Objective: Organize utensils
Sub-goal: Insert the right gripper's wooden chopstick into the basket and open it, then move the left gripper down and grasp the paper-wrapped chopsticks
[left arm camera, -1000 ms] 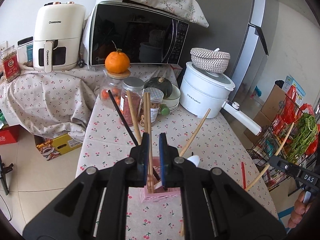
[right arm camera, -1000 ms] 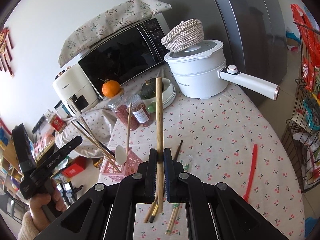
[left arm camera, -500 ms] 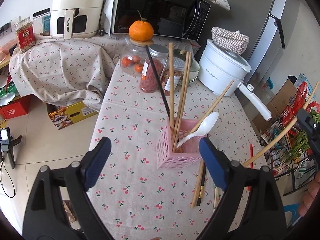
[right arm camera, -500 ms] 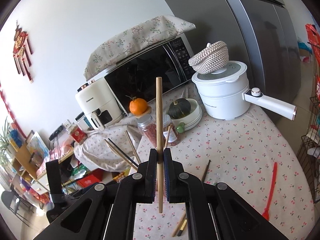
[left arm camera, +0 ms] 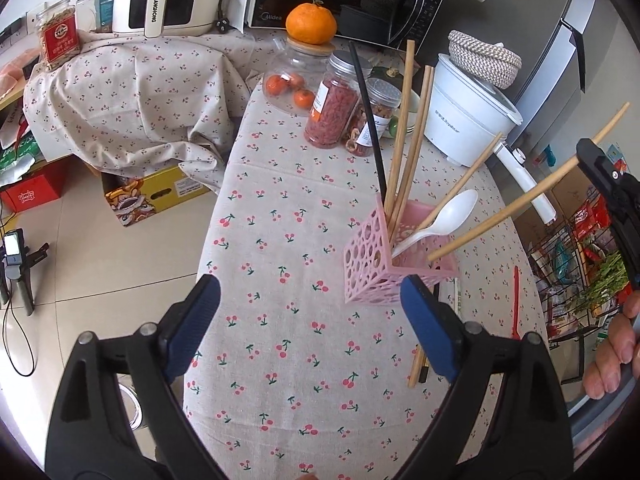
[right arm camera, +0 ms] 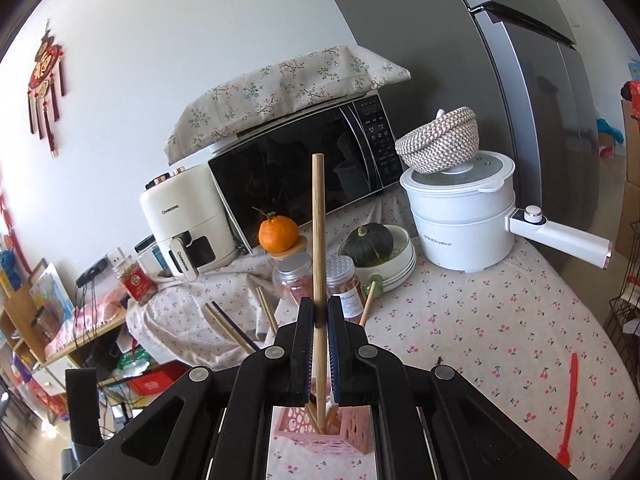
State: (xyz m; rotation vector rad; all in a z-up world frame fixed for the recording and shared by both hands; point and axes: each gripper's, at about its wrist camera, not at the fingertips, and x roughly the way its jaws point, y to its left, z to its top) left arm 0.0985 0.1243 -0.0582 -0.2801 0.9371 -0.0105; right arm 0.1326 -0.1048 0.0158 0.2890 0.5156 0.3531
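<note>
Left wrist view: the left gripper [left arm camera: 310,304] is seen at the bottom of the frame with its jaws wide apart and nothing between them, having just been opening. The pink holder [left arm camera: 394,254] stands right of centre on the cherry-print tablecloth [left arm camera: 280,208], already filled with chopsticks and a white spoon [left arm camera: 444,218]. From the right edge, a wooden chopstick [left arm camera: 516,198] is held slanting, its lower tip just above the holder's rim.

Right wrist view: the right gripper [right arm camera: 319,320] is clamped on that chopstick [right arm camera: 319,232], which is held upright at centre frame, its long axis pointing down into the holder [right arm camera: 320,434] directly below. The right hand is judged nearer for the drop. A red utensil [right arm camera: 568,408] lies at lower right.
</note>
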